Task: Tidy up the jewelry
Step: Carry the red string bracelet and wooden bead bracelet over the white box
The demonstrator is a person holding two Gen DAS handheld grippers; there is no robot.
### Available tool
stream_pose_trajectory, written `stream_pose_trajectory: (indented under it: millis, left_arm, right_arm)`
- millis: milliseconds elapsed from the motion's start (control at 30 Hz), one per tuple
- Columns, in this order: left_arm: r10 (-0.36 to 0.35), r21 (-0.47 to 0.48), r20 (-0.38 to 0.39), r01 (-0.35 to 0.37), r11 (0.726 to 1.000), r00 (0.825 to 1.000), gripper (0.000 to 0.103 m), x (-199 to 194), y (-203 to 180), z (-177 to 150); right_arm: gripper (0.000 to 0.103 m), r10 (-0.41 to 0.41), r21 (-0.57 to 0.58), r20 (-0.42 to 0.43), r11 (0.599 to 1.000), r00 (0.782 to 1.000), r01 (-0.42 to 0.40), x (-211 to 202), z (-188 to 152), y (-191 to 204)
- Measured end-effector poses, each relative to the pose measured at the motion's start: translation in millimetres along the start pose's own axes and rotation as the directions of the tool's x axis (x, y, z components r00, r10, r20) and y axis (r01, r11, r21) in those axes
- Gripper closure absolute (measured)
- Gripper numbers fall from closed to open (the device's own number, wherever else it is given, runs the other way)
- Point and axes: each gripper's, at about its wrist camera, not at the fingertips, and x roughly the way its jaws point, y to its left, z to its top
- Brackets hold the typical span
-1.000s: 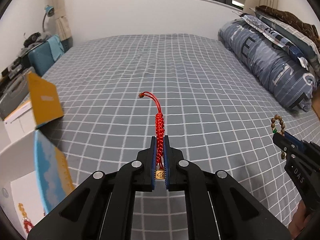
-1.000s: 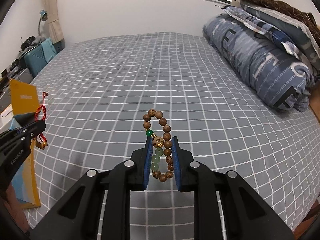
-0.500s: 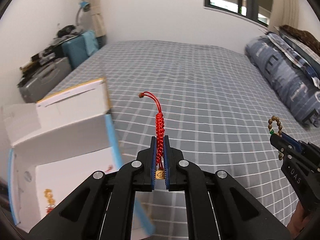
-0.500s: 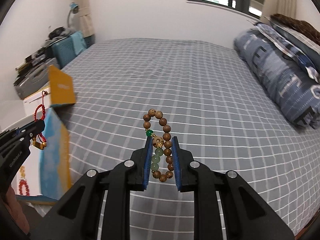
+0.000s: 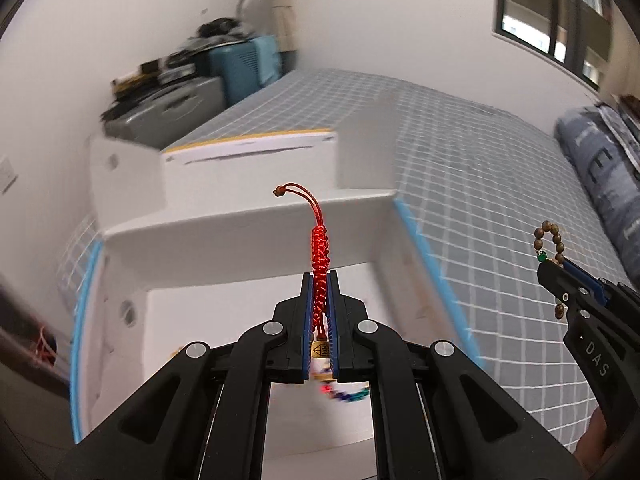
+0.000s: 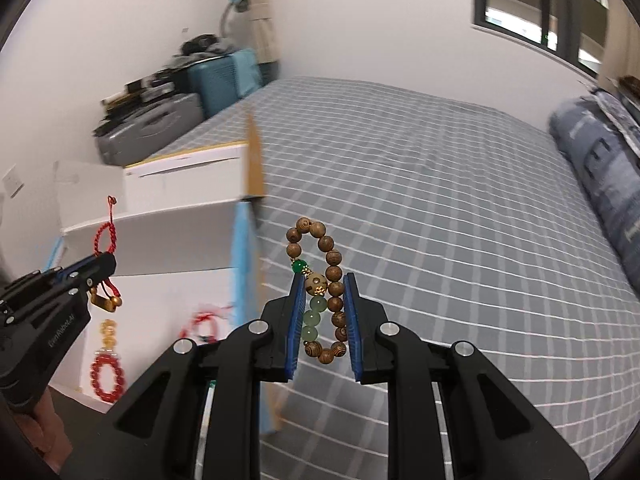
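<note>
Left wrist view: the left gripper [image 5: 320, 320] is closed on a red braided cord bracelet with a small gold charm [image 5: 319, 264], held upright; the braid is pinched between the blue pads, the cord tail curls free above, and the charm hangs just below the pinch. It hangs over the open white cardboard box with blue edging [image 5: 248, 240] that sits at the edge of the grey checked bedspread [image 5: 500, 208]. Blurred coloured beads [image 5: 344, 394] lie on the box floor below the jaws. Right wrist view: the right gripper [image 6: 322, 316] grips a brown wooden bead bracelet with green jade-like beads [image 6: 320, 292], squeezed into a narrow loop between the pads, over the bedspread just beside the box wall. Inside the box, a red bead bracelet with gold beads [image 6: 106, 364] and a loose red cord piece [image 6: 206, 322] are visible. Judgement: both bracelets are light. The cord is soft and limp, best held on the thick braid. The wooden beads are hard and round, likely to roll or slip, so gripping across both strands looks sound. Release over the box floor should suffice.
</note>
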Motion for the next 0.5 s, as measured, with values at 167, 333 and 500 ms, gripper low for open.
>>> stream_pose_trajectory:
  millis: [167,333,500]
  left_arm:
    - [0.040,-0.052,-0.014,-0.041,0.998,0.999,0.097,-1.1,43.2,-12.3]
    - [0.079,-0.079,-0.052,-0.083,0.993,0.996,0.097,4.3,72.0,-27.2]
    - [0.102,-0.089,-0.126,-0.114,0.989,0.987,0.097,25.5,89.9,-37.9]
  right_arm:
    - [0.085,0.068,-0.048,-0.007,0.996,0.998,-0.069,10.6,-2.6,51.0]
    - [0.085,0.111,-0.104,-0.045,0.988,0.993,-0.115,26.9,-8.4,94.1]
    - [0.085,0.107,-0.123,-0.092,0.985,0.990,-0.117,48.6,-12.6,116.0]
